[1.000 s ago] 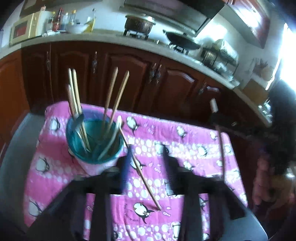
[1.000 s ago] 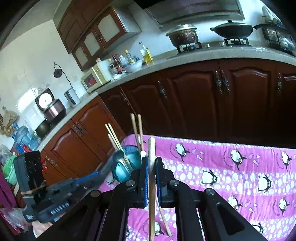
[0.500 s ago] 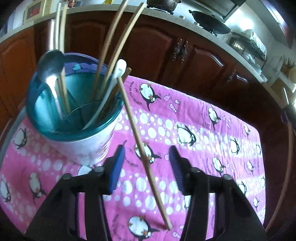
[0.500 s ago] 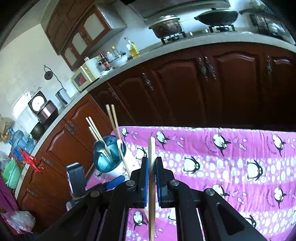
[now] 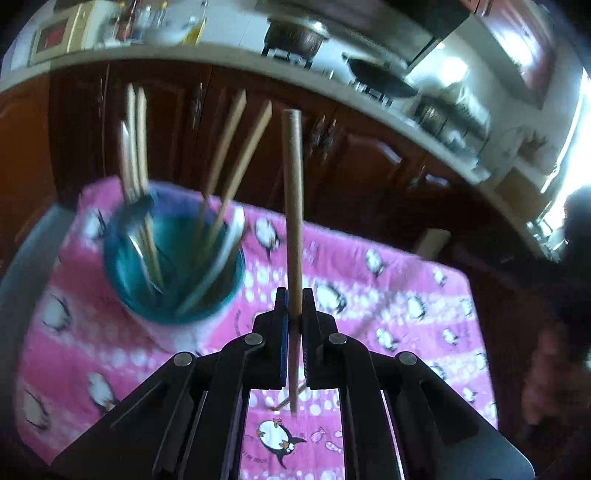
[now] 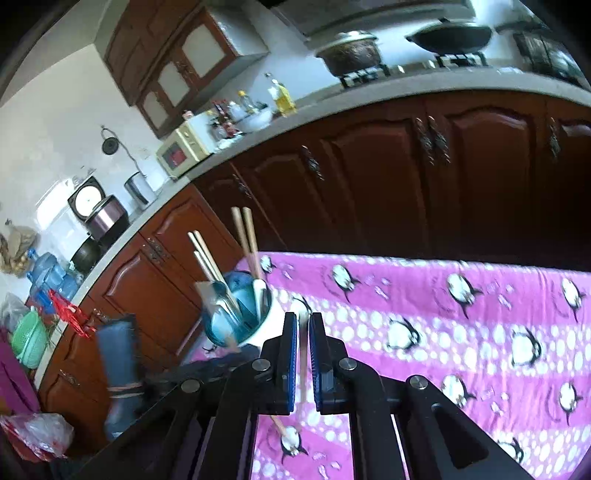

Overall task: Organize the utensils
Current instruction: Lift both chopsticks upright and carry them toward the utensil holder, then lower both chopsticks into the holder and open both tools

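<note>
**Both Grippers Clamped on Chopsticks Over the Penguin Cloth**

1. Work surface. A pink cloth (image 5: 369, 280) printed with penguins and white dots covers the table. A teal utensil cup (image 5: 173, 258) stands upright on the cloth's left part as the left wrist camera sees it. It holds several wooden chopsticks and at least one metal spoon, all leaning against the rim. The left view is motion-blurred, so exact utensil counts cannot be read.

2. Room. Dark wooden cabinets (image 6: 443, 184) run behind the table under a pale countertop. On the countertop sit a cream microwave (image 6: 184, 149), bottles, a lidded pot (image 6: 351, 51) and a black wok (image 6: 452, 35) on the stove.

3. Left gripper (image 5: 293, 314). It is raised over the cloth, to the right of the cup. Its jaws are closed on a chopstick (image 5: 293, 206), which stands nearly upright between them; the upper end rises well above the fingertips and the lower end hangs just over the cloth.

4. Right gripper (image 6: 303, 339). It is positioned over the cloth, with the cup (image 6: 240, 314) to its forward left. Its jaws pinch a second chopstick (image 6: 303, 365), seen edge-on and pale in the narrow gap. The left gripper's body (image 6: 118, 373) appears at the lower left of this view.
</note>
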Demonstrator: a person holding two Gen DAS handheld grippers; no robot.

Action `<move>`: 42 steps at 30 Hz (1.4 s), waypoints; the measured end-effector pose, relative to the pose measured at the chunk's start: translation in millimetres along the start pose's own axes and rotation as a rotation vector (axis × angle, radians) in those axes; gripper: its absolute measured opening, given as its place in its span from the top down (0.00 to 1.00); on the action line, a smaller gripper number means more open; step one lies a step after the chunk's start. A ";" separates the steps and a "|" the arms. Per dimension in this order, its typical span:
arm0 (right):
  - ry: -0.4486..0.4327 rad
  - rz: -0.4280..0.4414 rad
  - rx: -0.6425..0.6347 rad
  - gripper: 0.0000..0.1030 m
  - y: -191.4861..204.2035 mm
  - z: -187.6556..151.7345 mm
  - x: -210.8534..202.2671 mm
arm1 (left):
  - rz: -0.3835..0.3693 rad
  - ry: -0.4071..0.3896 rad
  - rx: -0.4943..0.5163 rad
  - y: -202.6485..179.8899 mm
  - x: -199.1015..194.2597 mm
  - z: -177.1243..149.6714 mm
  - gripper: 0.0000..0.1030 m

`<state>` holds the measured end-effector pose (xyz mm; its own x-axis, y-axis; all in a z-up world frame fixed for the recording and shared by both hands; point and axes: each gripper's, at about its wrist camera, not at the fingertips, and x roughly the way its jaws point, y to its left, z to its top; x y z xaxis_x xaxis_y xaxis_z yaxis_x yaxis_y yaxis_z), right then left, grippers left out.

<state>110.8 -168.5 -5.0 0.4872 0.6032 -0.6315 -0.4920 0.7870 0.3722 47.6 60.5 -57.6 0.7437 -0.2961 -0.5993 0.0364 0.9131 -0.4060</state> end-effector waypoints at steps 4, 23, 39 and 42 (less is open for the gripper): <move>-0.009 0.021 -0.037 1.00 21.0 9.3 6.2 | -0.009 -0.059 0.014 5.5 -35.3 22.1 0.95; 0.345 -0.171 0.326 0.72 -107.4 -42.7 193.8 | 0.083 -0.148 0.016 46.8 -79.8 55.9 0.95; -0.010 0.054 0.117 0.95 -9.5 61.8 63.9 | 0.190 -0.122 0.031 65.6 -62.7 68.5 0.95; -0.095 0.112 0.067 0.95 24.7 90.4 47.4 | 0.212 -0.105 0.037 68.0 -56.3 68.0 0.95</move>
<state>187.0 -108.8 35.7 0.4997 0.6944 -0.5178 -0.4989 0.7194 0.4833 53.6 158.3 -4.5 0.8023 -0.0678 -0.5930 -0.1051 0.9620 -0.2521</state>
